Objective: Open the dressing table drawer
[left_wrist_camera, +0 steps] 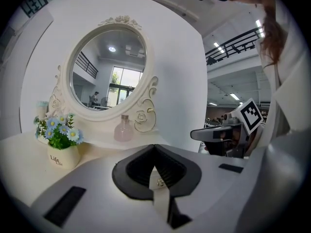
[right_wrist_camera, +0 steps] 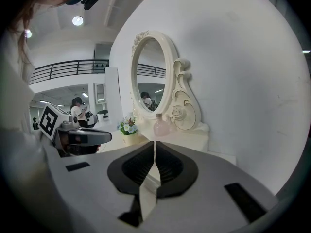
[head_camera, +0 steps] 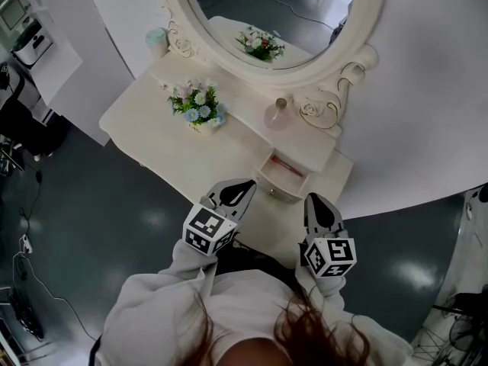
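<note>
The drawer (head_camera: 284,175) sits partly pulled out of the cream bench (head_camera: 152,132), just ahead of and between both pairs of jaws. Its front faces them, long side across. The left gripper (head_camera: 244,187) and right gripper (head_camera: 314,201) have their jaws pressed together, pinching nothing. Around them are a white curved wall (head_camera: 427,90) and a glossy grey floor (head_camera: 91,204).

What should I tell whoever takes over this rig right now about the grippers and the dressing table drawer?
Left gripper: jaws shut, holding nothing, just left of the drawer.
Right gripper: jaws shut, empty, just right of it.
Drawer: on the dressing table, below the pink bottle in the head view, pulled out.
Done: the drawer appears open.
Left: probably nothing; pull it further only if more opening is wanted.
</note>
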A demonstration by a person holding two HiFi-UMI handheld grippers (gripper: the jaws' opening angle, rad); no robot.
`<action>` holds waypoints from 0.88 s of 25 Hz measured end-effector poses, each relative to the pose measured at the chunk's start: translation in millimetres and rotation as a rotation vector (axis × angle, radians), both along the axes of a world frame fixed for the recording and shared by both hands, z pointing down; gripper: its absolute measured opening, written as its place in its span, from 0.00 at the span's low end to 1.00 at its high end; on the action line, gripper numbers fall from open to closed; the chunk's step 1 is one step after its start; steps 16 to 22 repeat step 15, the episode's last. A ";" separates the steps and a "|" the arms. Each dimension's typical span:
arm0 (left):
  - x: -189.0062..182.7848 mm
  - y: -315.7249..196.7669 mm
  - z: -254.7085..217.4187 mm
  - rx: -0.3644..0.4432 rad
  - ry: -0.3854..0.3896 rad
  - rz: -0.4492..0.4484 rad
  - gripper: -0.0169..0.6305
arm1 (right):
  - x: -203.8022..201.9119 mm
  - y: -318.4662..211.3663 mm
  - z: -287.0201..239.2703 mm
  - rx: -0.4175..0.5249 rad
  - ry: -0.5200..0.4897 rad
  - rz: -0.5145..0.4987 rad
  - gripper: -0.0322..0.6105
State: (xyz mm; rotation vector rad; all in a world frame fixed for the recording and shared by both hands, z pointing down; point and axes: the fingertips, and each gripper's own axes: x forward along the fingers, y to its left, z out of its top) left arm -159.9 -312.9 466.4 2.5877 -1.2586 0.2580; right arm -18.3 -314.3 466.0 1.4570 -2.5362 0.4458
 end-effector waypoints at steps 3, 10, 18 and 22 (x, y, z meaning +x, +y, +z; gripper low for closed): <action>1.7 1.1 0.3 -0.001 -0.001 0.001 0.05 | 1.8 1.5 0.3 -0.003 -0.005 0.005 0.11; 4.6 1.0 2.8 -0.009 0.002 0.000 0.05 | 2.4 3.8 1.1 -0.008 -0.009 0.004 0.11; 6.3 1.0 3.6 -0.010 0.009 0.000 0.05 | 2.9 4.1 3.2 -0.014 -0.006 0.003 0.11; 6.3 1.0 3.6 -0.010 0.009 0.000 0.05 | 2.9 4.1 3.2 -0.014 -0.006 0.003 0.11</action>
